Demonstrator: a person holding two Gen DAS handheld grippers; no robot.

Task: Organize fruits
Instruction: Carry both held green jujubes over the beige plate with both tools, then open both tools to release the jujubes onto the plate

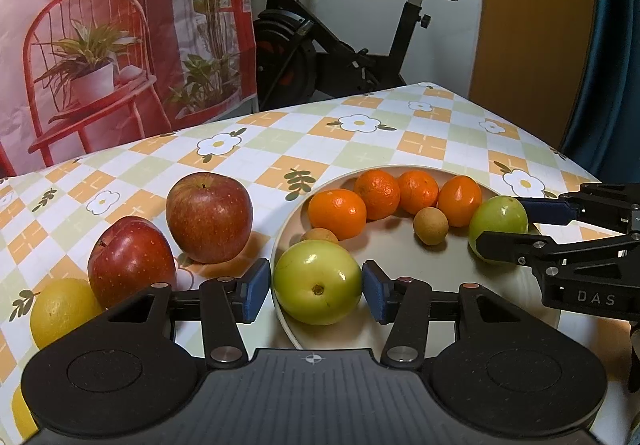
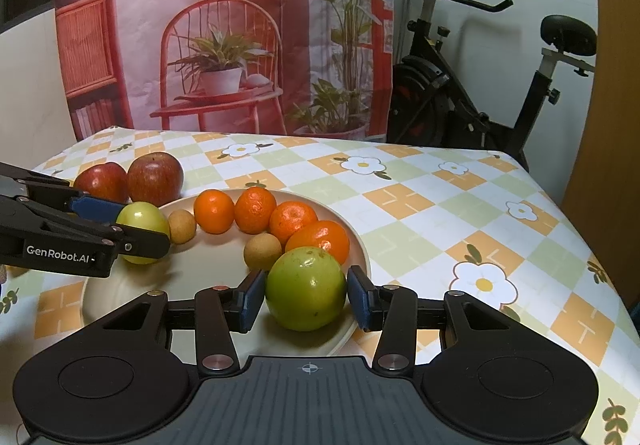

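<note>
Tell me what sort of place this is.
Probably a room in a home. An exercise bike stands behind a table with a flowered tablecloth, and a printed backdrop of a chair and plants hangs behind it. Fruit sits on a plate.

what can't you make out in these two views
- Yellow fruit, left wrist view: partly hidden behind the left claw body; absent from the right wrist view.
- Small brown fruit, left wrist view: mostly hidden behind a green fruit.
- Plate near rim: covered by claw bodies in both views.
</note>
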